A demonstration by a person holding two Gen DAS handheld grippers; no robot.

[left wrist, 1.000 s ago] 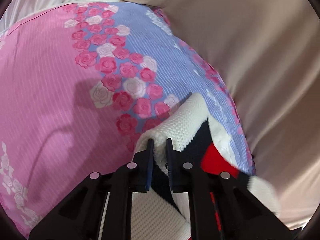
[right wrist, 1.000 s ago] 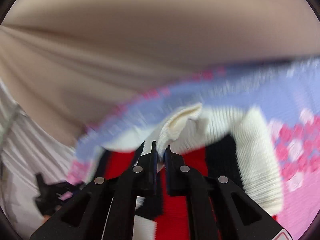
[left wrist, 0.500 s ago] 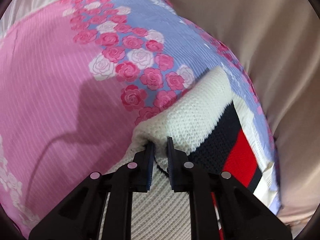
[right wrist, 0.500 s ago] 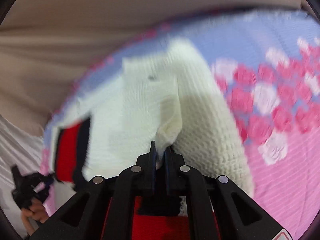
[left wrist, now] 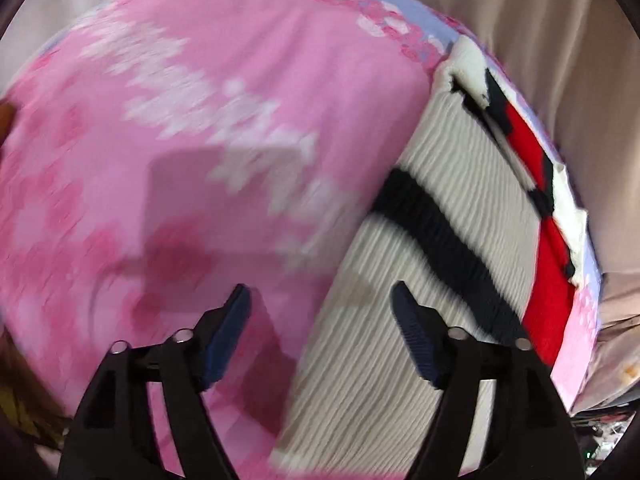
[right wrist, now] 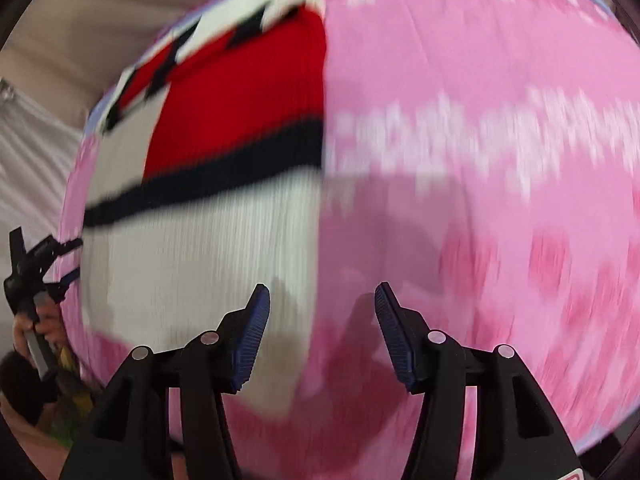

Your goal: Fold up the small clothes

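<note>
A small knitted sweater (left wrist: 432, 280), cream with a black stripe and a red band, lies flat and folded on a pink flowered sheet (left wrist: 200, 140). My left gripper (left wrist: 320, 312) hangs above the sweater's left edge, its jaws opening, and nothing is between them. In the right wrist view the sweater (right wrist: 208, 220) fills the left half, its straight right edge running down the middle. My right gripper (right wrist: 322, 308) hovers over that edge, jaws opening and empty. Both views are blurred by motion.
The sheet (right wrist: 480, 200) covers a bed that ends at beige fabric (left wrist: 560, 60) on the far side. The left gripper (right wrist: 36, 264) shows at the left edge of the right wrist view, held by a person's hand (right wrist: 28, 328).
Both grippers have let go of the cream knit they held and opened. They have swung across the bed, and the sweater now lies flat with its fold laid over.
</note>
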